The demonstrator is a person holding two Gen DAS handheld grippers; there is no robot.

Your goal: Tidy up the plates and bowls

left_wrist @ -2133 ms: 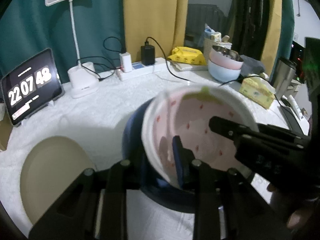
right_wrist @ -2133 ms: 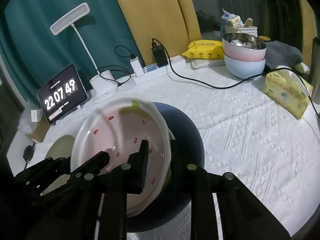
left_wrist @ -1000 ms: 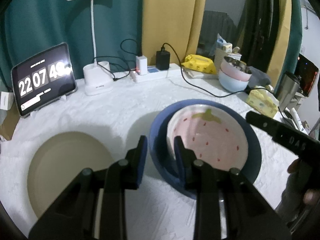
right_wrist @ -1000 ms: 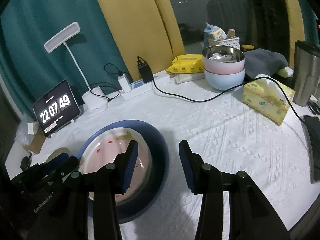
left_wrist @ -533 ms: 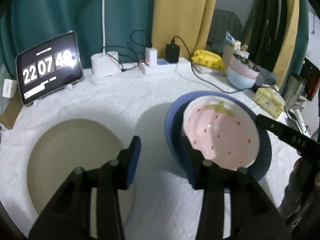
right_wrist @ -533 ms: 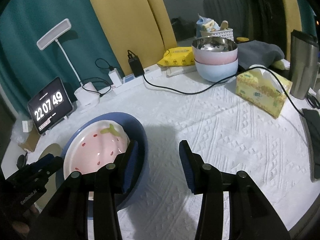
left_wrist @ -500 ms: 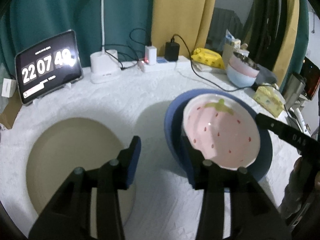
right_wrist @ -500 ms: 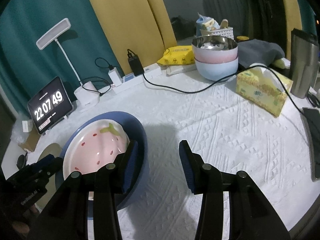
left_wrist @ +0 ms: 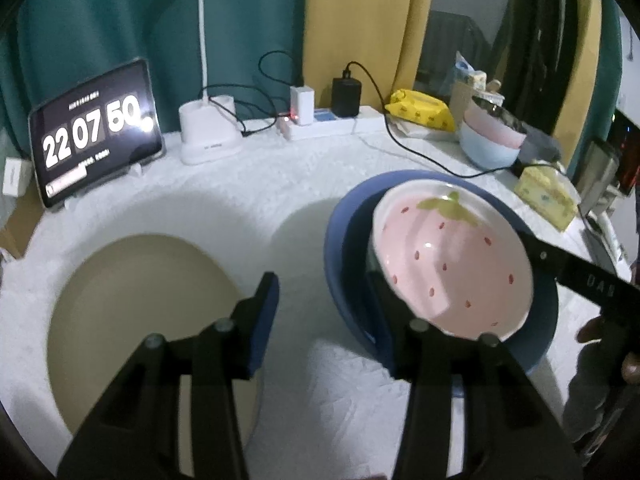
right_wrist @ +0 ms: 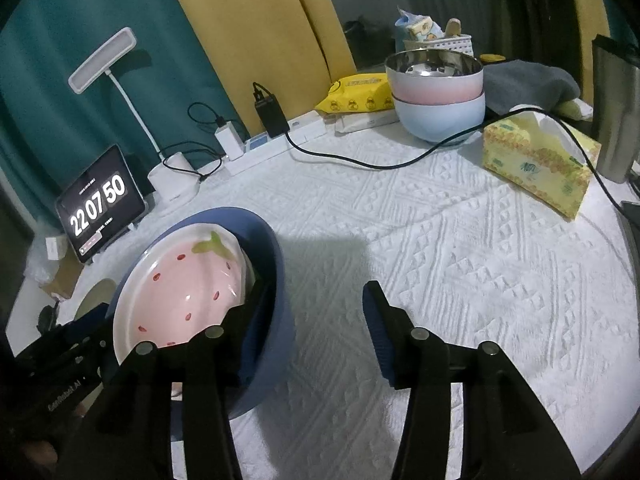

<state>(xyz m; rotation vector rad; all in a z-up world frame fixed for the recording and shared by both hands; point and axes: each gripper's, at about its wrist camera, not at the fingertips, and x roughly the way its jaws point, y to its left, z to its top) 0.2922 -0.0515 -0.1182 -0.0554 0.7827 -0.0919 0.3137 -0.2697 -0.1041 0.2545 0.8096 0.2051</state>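
Tongs both gape wide, empty: left gripper (left_wrist: 320, 300), right gripper (right_wrist: 316, 300). Strawberry plate (left_wrist: 452, 264) sits inside the blue plate (left_wrist: 344, 240); we'd next pinch the beige plate's (left_wrist: 148, 304) near rim squarely.

Tablet clock (left_wrist: 94, 134) on the counter (right_wrist: 460, 248) reads 22 07 50. Right tool's finger (left_wrist: 592, 280) shows "DAS". Left tool's arm (right_wrist: 64, 394) reads roughly "GenRobot.AI", blurry.
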